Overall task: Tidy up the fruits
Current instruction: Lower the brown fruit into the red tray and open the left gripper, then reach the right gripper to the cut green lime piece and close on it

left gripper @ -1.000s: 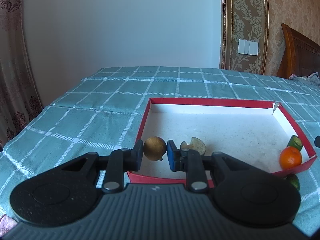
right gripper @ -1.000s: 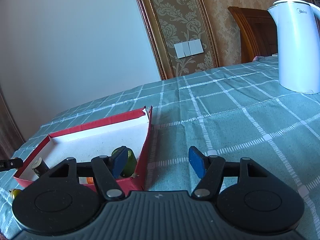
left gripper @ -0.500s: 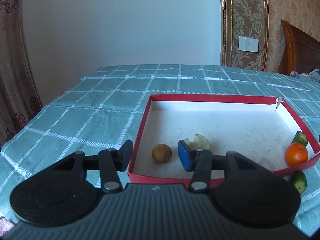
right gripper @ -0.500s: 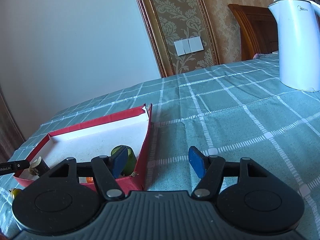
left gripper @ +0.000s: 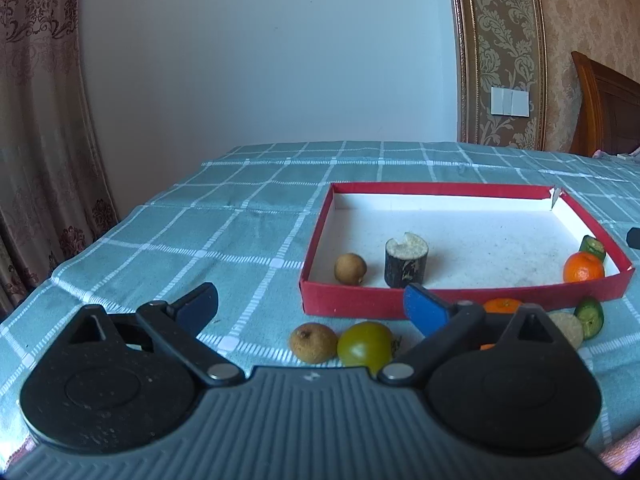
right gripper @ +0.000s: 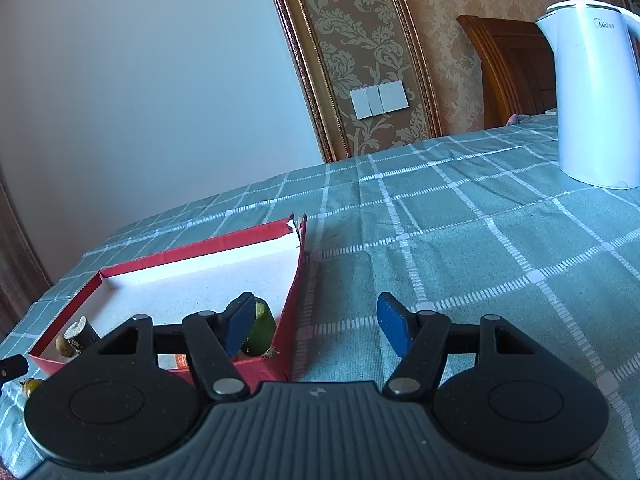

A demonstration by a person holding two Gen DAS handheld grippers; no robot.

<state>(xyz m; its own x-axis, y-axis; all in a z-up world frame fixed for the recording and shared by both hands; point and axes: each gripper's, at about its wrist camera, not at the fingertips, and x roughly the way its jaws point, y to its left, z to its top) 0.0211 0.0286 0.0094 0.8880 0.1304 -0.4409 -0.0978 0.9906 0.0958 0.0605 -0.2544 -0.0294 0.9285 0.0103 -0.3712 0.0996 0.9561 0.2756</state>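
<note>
task approx half done, judging by what lies where. going l to r in the left wrist view: left gripper [left gripper: 311,307] jaws opening, spread wide w/ nothing between them. inside the red box [left gripper: 440,191], near its front-left corner, sits a small brown fruit [left gripper: 350,268], just beside it a dark cut stub [left gripper: 406,260], prob a cane piece. far right corner of the box holds an orange [left gripper: 583,267] & a green slice [left gripper: 593,246].

still left on the cloth in front of the box: a second brown fruit [left gripper: 313,342] touching a yellow-green tomato [left gripper: 365,346], then a second orange [left gripper: 502,305] partly hidden behind the gripper finger, a pale round slice [left gripper: 567,328], & a green cucumber end [left gripper: 589,317]. so approx five pcs to go.

right gripper [right gripper: 316,328] hangs by the box's right wall, jaws part open, gripping nothing; green pc seen behind its left pad is in the box.

surface: table w/ teal checked cloth [left gripper: 224,216], a few creases. room: plain white wall, patterned curtain at left, gold-framed damask panel w/ light switches, wooden headboard, white kettle [right gripper: 592,100] far right on the table.
</note>
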